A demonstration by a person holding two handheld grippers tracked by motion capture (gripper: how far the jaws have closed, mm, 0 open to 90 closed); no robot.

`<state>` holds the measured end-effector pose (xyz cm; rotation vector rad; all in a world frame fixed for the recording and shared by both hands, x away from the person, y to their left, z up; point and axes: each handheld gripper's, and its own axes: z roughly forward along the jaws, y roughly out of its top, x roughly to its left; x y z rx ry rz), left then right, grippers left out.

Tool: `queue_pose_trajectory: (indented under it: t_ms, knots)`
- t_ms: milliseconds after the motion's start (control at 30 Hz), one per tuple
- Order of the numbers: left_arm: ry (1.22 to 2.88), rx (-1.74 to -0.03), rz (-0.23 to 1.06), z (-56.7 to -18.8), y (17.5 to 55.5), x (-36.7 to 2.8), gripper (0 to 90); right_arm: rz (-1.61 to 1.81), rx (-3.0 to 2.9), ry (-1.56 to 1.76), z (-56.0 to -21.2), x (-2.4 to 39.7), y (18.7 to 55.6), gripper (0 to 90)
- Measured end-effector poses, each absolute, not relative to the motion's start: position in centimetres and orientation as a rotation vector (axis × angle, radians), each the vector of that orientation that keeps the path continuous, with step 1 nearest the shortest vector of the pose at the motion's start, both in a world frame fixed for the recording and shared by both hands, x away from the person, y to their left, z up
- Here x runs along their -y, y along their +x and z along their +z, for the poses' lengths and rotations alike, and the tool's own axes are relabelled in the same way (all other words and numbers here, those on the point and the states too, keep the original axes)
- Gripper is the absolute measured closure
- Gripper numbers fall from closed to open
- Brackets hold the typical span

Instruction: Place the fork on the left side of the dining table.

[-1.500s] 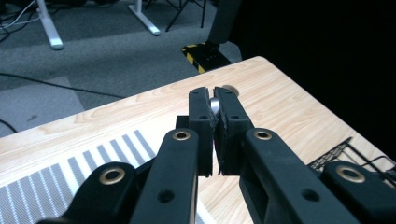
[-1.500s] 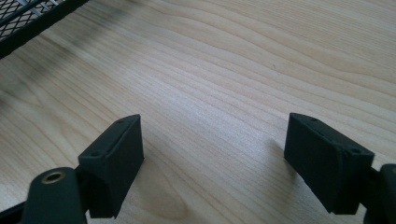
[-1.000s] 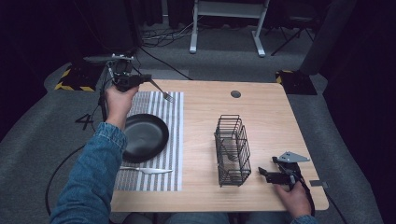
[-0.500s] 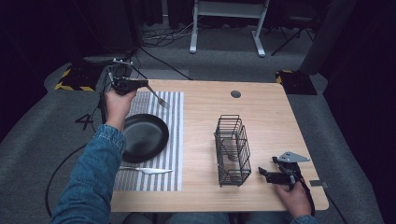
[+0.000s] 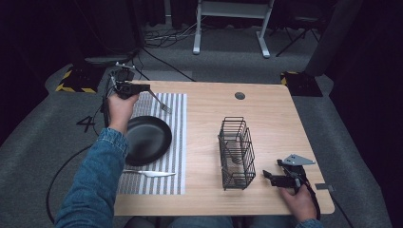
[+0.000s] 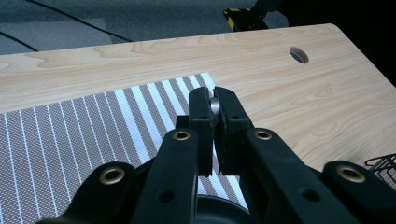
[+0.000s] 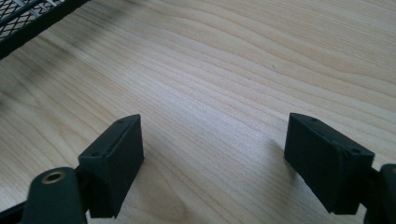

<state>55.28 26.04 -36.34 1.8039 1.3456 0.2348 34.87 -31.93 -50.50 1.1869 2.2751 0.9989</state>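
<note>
At the far left corner of the surface (image 5: 266, 118): the left hand-held gripper (image 5: 142, 88) is held above the striped placemat (image 5: 178, 137), its jaws clamped on a fork (image 5: 159, 102).
Hidden parts: in the left gripper view just a sliver of the fork's metal handle (image 6: 215, 106) is seen between the pads; the rest is covered by the jaws.
Hard to make out: what lies inside the wire basket (image 5: 236, 154) cannot be told.
Fork's axis: the long axis slopes down from the jaws toward the placemat, tines lowest and pointed to the near right in the high view.
Placemat contents: a black plate (image 5: 147, 140) lies just near of the fork, and a knife (image 5: 149, 174) lies flat near the front edge.
Right hand-held gripper (image 5: 275, 178): its jaws are spread wide with nothing between them, low over bare wood (image 7: 210, 84) beside the basket.
Open room: bare wood is left between placemat and basket, and across the far right round the cable hole (image 5: 240, 95).
</note>
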Motion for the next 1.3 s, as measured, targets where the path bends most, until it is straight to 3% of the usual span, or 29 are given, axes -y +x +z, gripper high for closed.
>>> queue_pose_trajectory:
  t_ms: [600,1067,1300]
  knots:
    - [1.721,-1.376,0.162,-37.2,55.8,-27.4,86.4,1.000,-2.275,1.188,-50.5,31.9,34.9,19.7]
    - [1.753,-1.413,0.180,-37.5,56.1,-27.2,85.4,0.999,-2.275,1.187,-50.5,31.9,34.9,19.7]
    - [1.743,-1.451,0.189,-38.0,56.4,-28.0,76.1,0.999,-2.275,1.187,-50.5,31.9,34.9,19.7]
